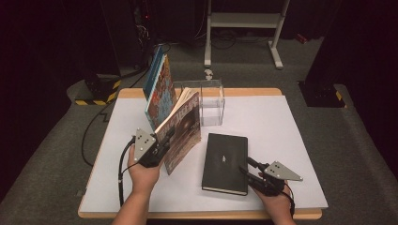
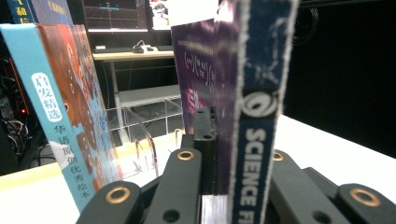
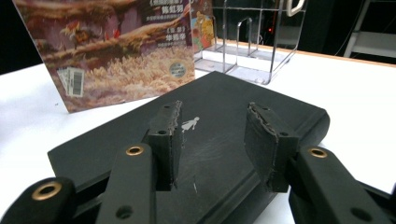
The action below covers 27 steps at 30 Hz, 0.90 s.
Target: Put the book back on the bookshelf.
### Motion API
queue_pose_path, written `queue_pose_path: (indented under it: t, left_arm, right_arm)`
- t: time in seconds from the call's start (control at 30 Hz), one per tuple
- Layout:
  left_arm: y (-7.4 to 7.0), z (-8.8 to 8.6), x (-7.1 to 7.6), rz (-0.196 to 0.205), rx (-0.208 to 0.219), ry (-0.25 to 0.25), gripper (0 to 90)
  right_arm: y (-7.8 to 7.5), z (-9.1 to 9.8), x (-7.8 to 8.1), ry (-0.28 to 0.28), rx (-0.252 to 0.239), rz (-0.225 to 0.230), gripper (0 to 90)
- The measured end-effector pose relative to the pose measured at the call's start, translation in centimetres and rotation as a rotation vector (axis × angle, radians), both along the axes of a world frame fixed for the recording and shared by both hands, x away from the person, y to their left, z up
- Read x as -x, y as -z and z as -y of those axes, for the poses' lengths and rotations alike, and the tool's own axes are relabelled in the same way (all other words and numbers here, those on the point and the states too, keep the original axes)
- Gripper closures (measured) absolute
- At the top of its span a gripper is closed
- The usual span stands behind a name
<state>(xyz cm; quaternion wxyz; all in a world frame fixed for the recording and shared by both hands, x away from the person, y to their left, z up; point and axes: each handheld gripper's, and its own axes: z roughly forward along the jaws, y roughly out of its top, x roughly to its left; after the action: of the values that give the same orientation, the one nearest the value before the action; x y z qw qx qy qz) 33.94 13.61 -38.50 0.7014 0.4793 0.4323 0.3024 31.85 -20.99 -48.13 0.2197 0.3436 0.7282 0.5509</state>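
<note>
The science-fiction magazine (image 1: pixel 180 129) is standing on its lower edge on the white table (image 1: pixel 281 140), tilted and leaning toward the blue-and-orange picture book (image 1: pixel 158 91) that is itself propped upright beside the clear acrylic book stand (image 1: pixel 211 101). The left gripper (image 1: pixel 165 140) is clamping the magazine at its spine, jaws fully closed on the thin block of pages (in the left gripper view the spine (image 2: pixel 254 140) is sitting squarely between them, with the picture book (image 2: pixel 60 116) just beside it). The likely work in hand is setting the magazine upright against the picture book, or into the stand. The main risk is arising from the grip itself: the jaws are pinching low, so the soft, fanning pages may be sagging or peeling open above them, and the magazine could be slumping flat on release. A push too far sideways could also be tipping the picture book, which is leaning with little support. The right gripper (image 1: pixel 251 171) is hovering with jaws partly open at the near corner of the black notebook (image 1: pixel 226 161), which is lying flat on the table; in the right gripper view its pads (image 3: pixel 170 140) are poised just above the notebook's cover (image 3: pixel 210 116), not pressing it. A careless descent there could be shoving the notebook toward the magazine's foot.
</note>
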Motion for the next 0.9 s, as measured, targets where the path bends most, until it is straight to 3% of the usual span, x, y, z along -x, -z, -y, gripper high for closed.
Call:
queue_pose_path:
  t: [0.33,0.63,0.9]
  left_arm:
    - [-1.8,1.2,-0.9,0.006,0.016,-0.018,84.0]
    - [-3.7,2.4,-2.5,0.031,0.009,-0.084,83.9]
    - [-4.8,3.7,-4.5,0.049,-0.041,-0.149,83.9]
  right_arm:
    - [-0.2,0.6,0.1,-0.001,-0.020,0.012,56.8]
    - [-0.4,1.0,0.0,0.006,-0.039,0.017,56.9]
    - [-0.5,1.0,0.2,-0.002,-0.041,0.020,57.0]
